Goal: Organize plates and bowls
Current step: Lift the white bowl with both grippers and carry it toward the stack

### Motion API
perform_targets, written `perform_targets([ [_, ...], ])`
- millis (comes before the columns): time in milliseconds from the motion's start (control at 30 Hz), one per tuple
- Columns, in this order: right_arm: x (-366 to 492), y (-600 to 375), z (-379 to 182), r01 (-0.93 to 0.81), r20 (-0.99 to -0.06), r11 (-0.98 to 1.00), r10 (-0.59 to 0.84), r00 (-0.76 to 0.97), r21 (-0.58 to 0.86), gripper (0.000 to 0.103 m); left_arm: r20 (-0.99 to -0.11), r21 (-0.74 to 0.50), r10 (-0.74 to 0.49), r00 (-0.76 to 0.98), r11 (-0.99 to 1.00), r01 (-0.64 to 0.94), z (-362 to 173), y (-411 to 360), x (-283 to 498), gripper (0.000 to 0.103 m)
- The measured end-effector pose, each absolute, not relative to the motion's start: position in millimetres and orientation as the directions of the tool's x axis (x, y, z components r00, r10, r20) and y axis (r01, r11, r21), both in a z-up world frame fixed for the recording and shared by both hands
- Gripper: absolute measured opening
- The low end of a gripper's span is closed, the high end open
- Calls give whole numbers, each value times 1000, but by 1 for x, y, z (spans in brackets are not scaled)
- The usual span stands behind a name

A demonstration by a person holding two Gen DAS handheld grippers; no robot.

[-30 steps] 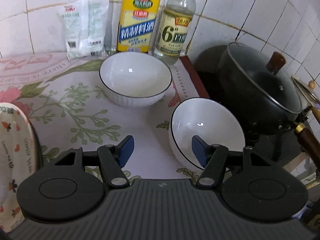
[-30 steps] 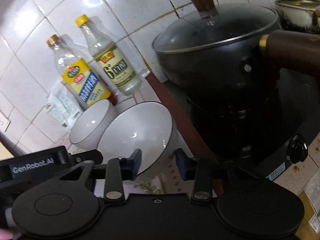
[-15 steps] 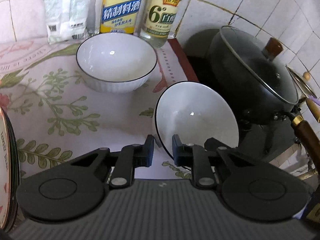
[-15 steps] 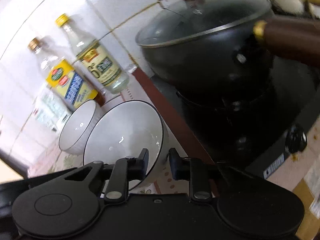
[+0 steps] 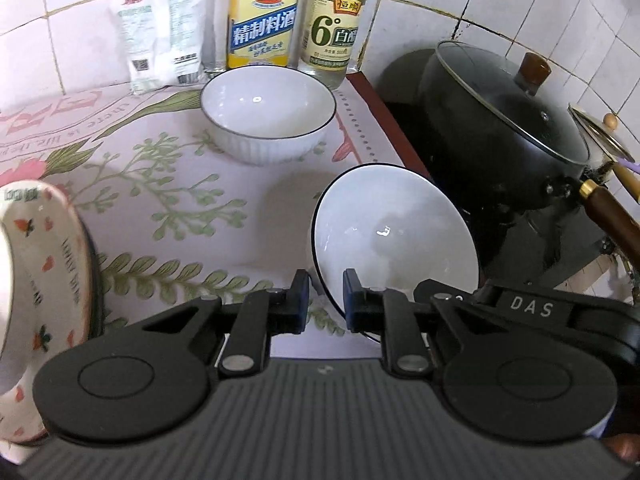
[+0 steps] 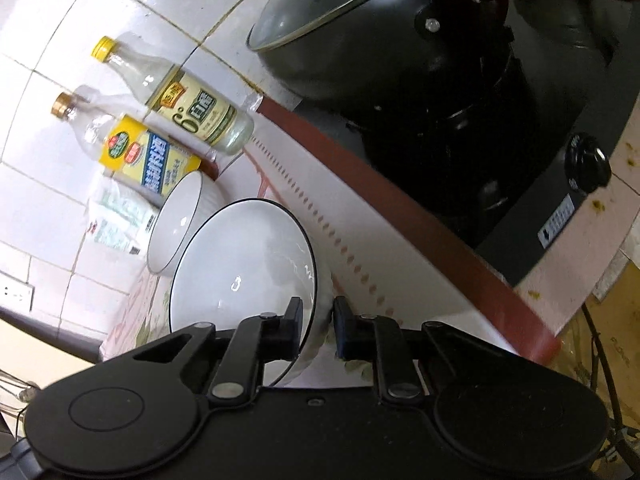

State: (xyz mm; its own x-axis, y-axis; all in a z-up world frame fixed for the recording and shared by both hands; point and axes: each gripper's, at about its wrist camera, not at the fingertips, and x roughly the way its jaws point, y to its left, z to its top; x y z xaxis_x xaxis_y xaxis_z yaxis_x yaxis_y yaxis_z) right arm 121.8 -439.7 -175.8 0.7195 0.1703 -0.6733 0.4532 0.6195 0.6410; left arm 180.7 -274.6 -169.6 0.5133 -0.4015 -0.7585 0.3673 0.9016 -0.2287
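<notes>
I am holding the near bowl (image 5: 394, 236) by its rim with both grippers. The left gripper (image 5: 326, 300) is pinching the rim nearest me, its fingers narrowed from the wide spread of a second ago to a slim gap that the rim is filling. The right gripper (image 6: 316, 326) is closing likewise on the opposite edge of the same near bowl (image 6: 244, 272). The bowl is now sitting tilted toward the left-wrist camera, where a second ago it was lying flatter on the floral cloth (image 5: 168, 208); I am reading that as the grasp being secured and the lift beginning. The far bowl (image 5: 268, 114) is resting upright near the two bottles (image 5: 300, 20), well apart from the near one, and is the likely stacking target.

The patterned plates (image 5: 44, 260) are being cut off at the left edge, so I cannot count them. Whether the near bowl's foot is clear of the cloth is hidden behind the gripper bodies; it appears partly raised. The black pot (image 5: 504, 120) is standing just beside the bowl.
</notes>
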Motion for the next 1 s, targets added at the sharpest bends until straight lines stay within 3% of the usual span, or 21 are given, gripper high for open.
perform_targets([
  [500, 95, -397, -153, 426, -679, 646, 201, 706, 633, 20, -787, -221, -350, 508, 929, 297, -144, -225, 153, 16],
  [1000, 83, -348, -99, 331, -665, 710, 256, 702, 622, 20, -730, -251, -362, 579, 931, 266, -90, -158, 124, 15],
])
